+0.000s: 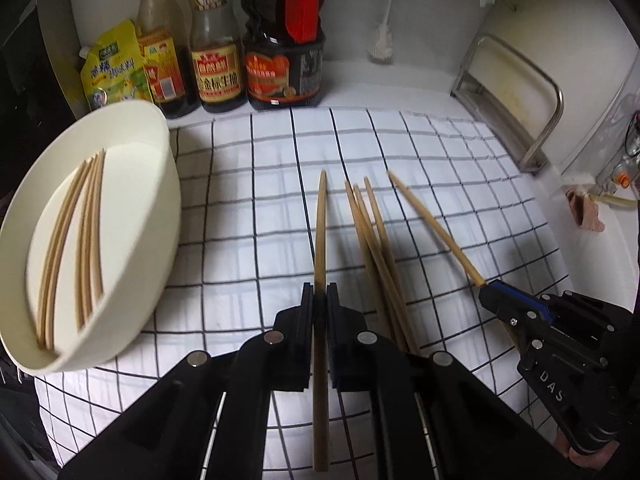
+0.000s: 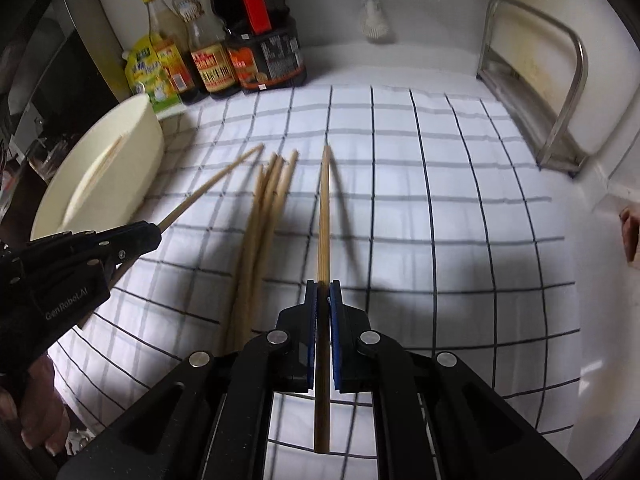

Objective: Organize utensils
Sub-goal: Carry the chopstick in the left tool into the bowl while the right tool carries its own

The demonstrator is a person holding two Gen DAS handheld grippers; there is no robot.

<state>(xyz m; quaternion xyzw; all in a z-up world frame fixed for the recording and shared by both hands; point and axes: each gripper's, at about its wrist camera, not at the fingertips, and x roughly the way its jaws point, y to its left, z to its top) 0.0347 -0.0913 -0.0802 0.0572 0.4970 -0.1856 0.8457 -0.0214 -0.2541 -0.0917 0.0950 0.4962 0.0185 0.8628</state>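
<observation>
My left gripper (image 1: pixel 320 294) is shut on one wooden chopstick (image 1: pixel 320 224), lifted off the checked cloth (image 1: pixel 248 200). My right gripper (image 2: pixel 323 286) is likewise shut on another chopstick (image 2: pixel 324 216), raised above the cloth (image 2: pixel 420 200). In the left wrist view the right gripper (image 1: pixel 486 286) appears at the right, holding its chopstick (image 1: pixel 436 228). In the right wrist view the left gripper (image 2: pixel 154 228) appears at the left with its chopstick (image 2: pixel 212 184). A loose bundle of chopsticks (image 1: pixel 372 240) (image 2: pixel 264 208) lies on the cloth between them. The cream oval bowl (image 1: pixel 136 248) (image 2: pixel 132 152) at the left holds several chopsticks (image 1: pixel 76 240).
Sauce bottles (image 1: pixel 218 48) (image 2: pixel 256 40) and a yellow pouch (image 1: pixel 112 64) stand along the back wall. A white brush (image 1: pixel 380 40) hangs behind. A metal rack (image 1: pixel 516 92) (image 2: pixel 536 92) stands at the back right. A hand (image 2: pixel 40 408) holds the left gripper.
</observation>
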